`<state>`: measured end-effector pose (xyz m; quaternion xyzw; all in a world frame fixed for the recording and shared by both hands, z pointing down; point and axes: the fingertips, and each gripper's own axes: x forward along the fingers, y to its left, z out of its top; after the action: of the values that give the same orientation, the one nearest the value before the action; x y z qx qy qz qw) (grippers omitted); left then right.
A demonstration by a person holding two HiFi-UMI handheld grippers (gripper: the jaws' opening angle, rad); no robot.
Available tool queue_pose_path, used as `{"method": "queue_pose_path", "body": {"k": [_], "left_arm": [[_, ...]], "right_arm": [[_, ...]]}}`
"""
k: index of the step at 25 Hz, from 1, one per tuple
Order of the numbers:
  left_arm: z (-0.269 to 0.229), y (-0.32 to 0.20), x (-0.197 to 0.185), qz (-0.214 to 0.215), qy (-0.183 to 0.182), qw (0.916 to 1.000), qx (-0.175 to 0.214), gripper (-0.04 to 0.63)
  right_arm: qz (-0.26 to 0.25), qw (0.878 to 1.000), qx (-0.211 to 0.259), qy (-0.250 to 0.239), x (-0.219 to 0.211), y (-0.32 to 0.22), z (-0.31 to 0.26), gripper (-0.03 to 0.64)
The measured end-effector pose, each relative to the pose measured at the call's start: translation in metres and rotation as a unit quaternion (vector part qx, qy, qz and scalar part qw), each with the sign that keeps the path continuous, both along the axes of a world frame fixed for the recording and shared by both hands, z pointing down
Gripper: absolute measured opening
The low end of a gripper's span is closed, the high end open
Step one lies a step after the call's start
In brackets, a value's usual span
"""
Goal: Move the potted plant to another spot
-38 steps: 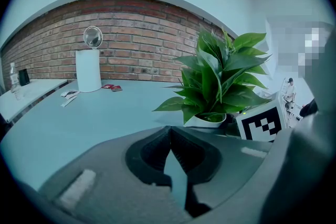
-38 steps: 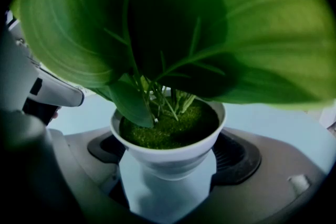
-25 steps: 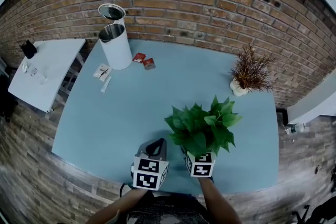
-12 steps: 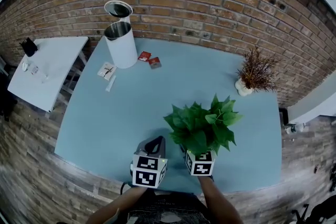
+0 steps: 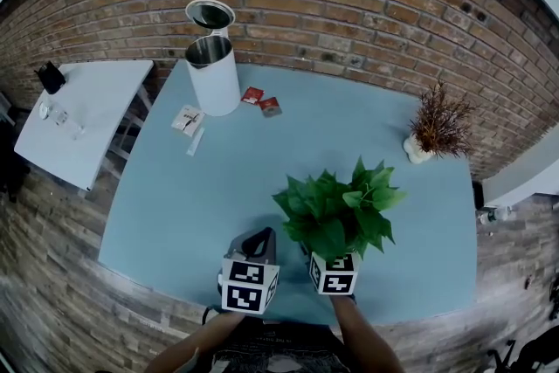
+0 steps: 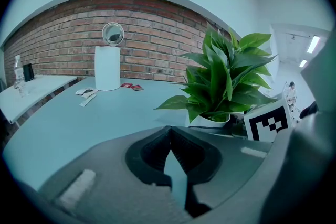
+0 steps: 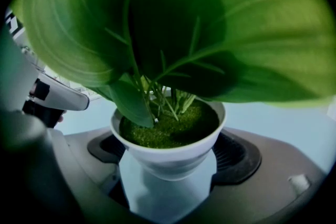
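Our right gripper (image 7: pixel 170 164) has its jaws spread wide and closed on the pot (image 7: pixel 157 152), one pad against each side of the white wall just under the rim. We cannot tell whether the base is touching the table (image 5: pixel 218 188) or is just off it. Our left gripper (image 6: pixel 169 134) is idle, its jaws together with nothing between them. It hangs just beside the plant (image 5: pixel 336 210), on its left.

We judge the plant to be light but top-heavy. The leaves are broad and soft, spread well past the rim, and will bend if squeezed. The pot looks smooth and tapers downward, so it could slide out of a loose grip. The wall under the rim is the right place to hold it. It should stay upright so the green fill stays in.

The plant is near the table's front edge, right of centre, well apart from the bin (image 5: pixel 214 74) and the dried plant (image 5: pixel 439 128) by the brick wall.
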<state>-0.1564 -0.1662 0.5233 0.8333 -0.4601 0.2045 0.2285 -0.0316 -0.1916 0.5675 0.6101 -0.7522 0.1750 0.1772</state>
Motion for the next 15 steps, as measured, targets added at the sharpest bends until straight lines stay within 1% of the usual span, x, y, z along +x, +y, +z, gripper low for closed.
{"method": "queue_pose_path", "body": {"k": [15], "left_arm": [[0.006, -0.015, -0.050, 0.015, -0.007, 0.9999, -0.002, -0.002]], "right_arm": [[-0.004, 1.000, 0.007, -0.002, -0.066, -0.012, -0.001, 0.505]]}}
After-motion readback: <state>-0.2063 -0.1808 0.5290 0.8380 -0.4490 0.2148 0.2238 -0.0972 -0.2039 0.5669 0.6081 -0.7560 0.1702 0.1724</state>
